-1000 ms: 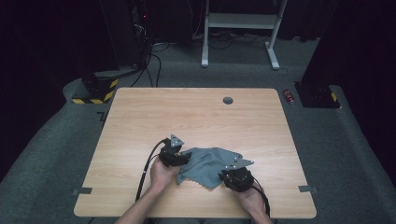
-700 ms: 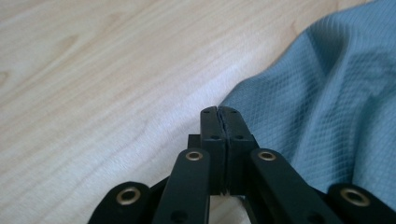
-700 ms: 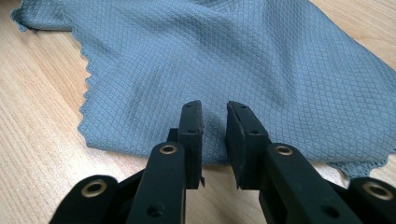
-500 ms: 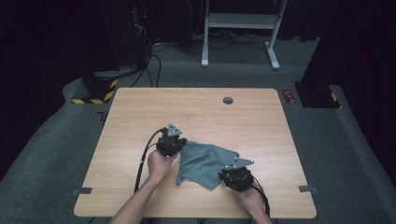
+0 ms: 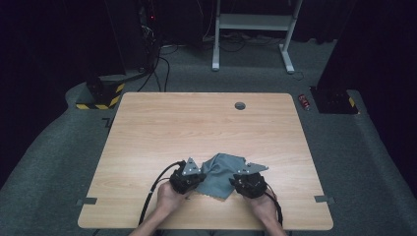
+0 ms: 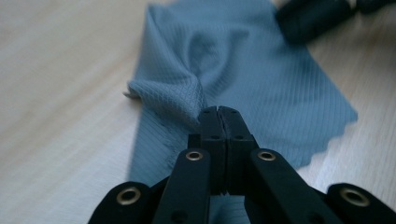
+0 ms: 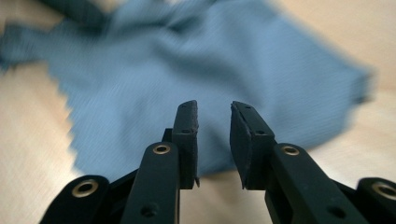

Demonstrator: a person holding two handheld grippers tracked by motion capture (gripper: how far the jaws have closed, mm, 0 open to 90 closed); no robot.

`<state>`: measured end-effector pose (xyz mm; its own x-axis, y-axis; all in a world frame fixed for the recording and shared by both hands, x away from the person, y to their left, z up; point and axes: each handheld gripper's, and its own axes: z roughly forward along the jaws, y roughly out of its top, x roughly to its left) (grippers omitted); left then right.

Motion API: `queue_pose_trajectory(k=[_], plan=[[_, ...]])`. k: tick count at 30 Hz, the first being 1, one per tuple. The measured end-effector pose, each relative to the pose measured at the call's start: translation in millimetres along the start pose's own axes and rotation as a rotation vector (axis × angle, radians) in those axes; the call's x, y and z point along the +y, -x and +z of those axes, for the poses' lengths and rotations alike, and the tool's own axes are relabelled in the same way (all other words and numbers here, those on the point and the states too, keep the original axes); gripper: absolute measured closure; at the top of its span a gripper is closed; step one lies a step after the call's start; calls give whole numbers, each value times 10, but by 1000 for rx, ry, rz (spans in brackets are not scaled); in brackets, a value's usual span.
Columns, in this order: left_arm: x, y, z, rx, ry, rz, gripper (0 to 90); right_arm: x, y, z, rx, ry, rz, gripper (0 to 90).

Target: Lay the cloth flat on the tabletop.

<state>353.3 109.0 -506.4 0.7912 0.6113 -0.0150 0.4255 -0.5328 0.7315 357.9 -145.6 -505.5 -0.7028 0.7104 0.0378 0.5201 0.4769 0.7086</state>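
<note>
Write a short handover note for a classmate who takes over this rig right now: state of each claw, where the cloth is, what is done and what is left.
Left claw: jaws shut on a raised fold of the blue-grey waffle-weave cloth, at its left side.
Right claw: jaws open with a gap, over the cloth's near right part, gripping nothing.
Cloth: rumpled on the light wooden table, near the front edge, between both hands.
Done: one fold pinched and lifted.
Left: probably close the right claw on the cloth, then fold or spread it flat.

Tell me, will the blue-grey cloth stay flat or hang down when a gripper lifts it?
Probably it hangs limp: the cloth already bunches where the left gripper pinches it. It looks thin, so likely light. Its woven texture probably resists slipping.
</note>
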Motion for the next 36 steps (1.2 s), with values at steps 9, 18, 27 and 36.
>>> queue_pose_trajectory(k=[9,18,27,36], plan=[[-90,-53,6,-21,13,-56,889,247,615,134,-129,10,244,563],[-125,-58,20,-18,21,-75,889,325,611,247,-83,6,168,891],[-129,-53,9,-13,18,-82,889,404,117,-99,-3,122,-69,894],[-170,-97,-98,7,55,-115,843,31,-158,69,44,-14,-165,871]])
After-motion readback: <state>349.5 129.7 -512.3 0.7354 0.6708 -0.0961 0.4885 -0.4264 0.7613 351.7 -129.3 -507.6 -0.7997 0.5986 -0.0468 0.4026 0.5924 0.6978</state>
